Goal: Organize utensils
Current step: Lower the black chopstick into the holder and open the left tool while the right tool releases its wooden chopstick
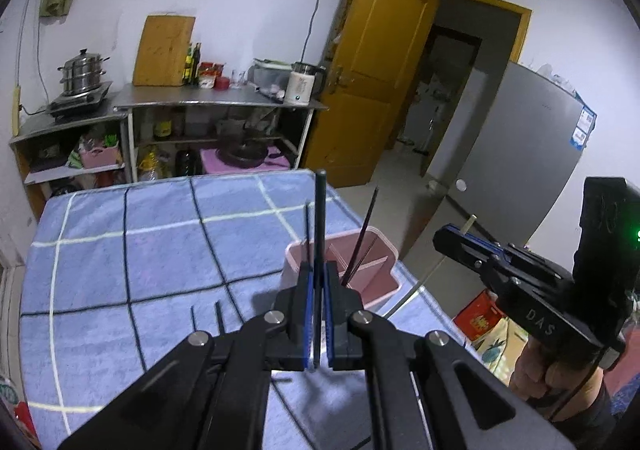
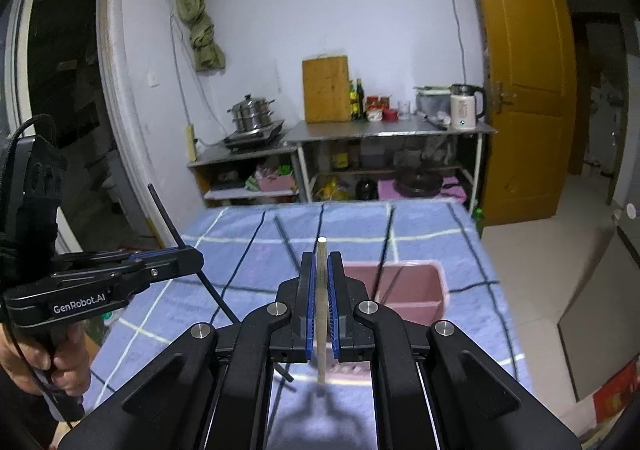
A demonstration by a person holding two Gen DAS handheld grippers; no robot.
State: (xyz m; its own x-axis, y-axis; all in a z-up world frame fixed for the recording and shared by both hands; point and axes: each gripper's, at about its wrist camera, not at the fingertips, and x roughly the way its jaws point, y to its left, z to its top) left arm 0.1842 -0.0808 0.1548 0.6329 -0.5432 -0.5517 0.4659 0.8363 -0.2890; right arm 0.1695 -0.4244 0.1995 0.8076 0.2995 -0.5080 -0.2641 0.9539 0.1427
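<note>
White walls, a yellow door and a steel kitchen shelf unit with a steamer pot and a white kettle stand behind the table, which is covered with a blue checked cloth. On that cloth, toward its right edge, sits a pink utensil holder with inner dividers; thin dark chopsticks lean inside it, tilted against one compartment wall. More dark chopsticks lie on the cloth: one beyond the holder's left side in the right wrist view, and short ends showing just left of the left tool in its own view. The left tool is clamped together on a dark chopstick that stands nearly upright between its blue pads, raised off the cloth. The right tool is likewise closed on a pale, light-coloured chopstick, held upright between its pads with its lower end showing below them, above the cloth. A hand grips the left tool's handle, and another hand grips the right tool's handle. Both tools are near the holder, neither touching it.
</note>
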